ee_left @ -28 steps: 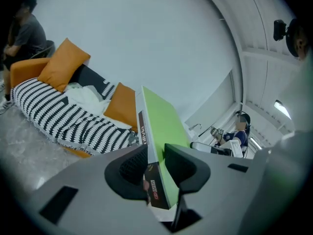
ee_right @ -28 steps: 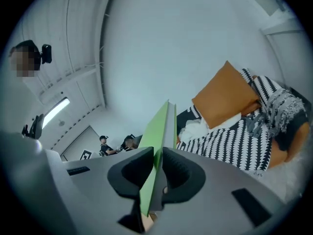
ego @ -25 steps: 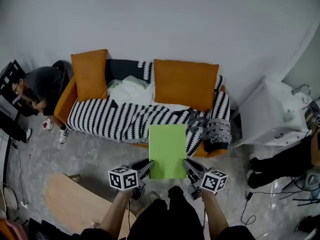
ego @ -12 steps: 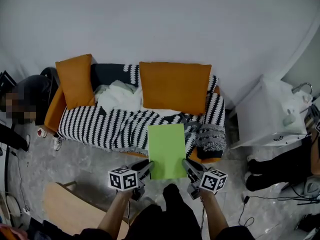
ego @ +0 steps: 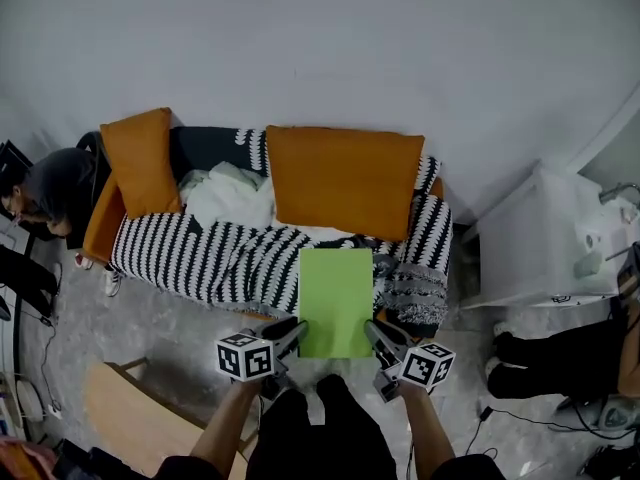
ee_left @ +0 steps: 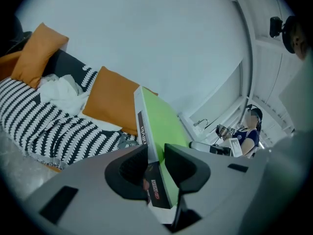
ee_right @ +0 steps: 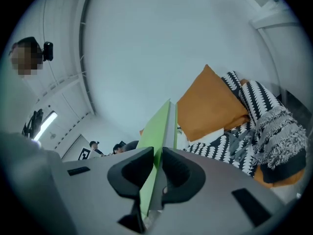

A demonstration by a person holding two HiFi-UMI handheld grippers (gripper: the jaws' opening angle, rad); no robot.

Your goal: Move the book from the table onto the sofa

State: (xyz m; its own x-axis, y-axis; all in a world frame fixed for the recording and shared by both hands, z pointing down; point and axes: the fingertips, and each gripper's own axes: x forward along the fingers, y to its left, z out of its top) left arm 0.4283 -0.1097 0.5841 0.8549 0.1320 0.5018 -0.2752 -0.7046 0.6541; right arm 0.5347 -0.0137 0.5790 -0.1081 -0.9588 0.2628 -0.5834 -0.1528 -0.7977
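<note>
- Clamped in the left gripper: the near spine-side corner of the green book, with both pads pressed on the covers.
- Clamped in the right gripper: the opposite near corner, gripped the same way on the page-edge side.
- Held flat in the air, out ahead of both pairs of jaws, with the far half seemingly over the front edge of the striped sofa; not yet resting on the seat, as far as can be judged.
- Risk of sagging or sliding out: gripped only at two near corners, with all the weight far ahead of the jaws.
- Risk of twisting, or of opening covers, if released on one side first, or if pulled apart by the two hands.
- Risk of landing crooked: just ahead of the right jaws, the grey fringed throw on the armrest; further ahead, the large orange cushion.
- Possible slide down to the floor if put only on the front edge.
- Probably safer to reach deeper over the seat and lower before letting go.
</note>
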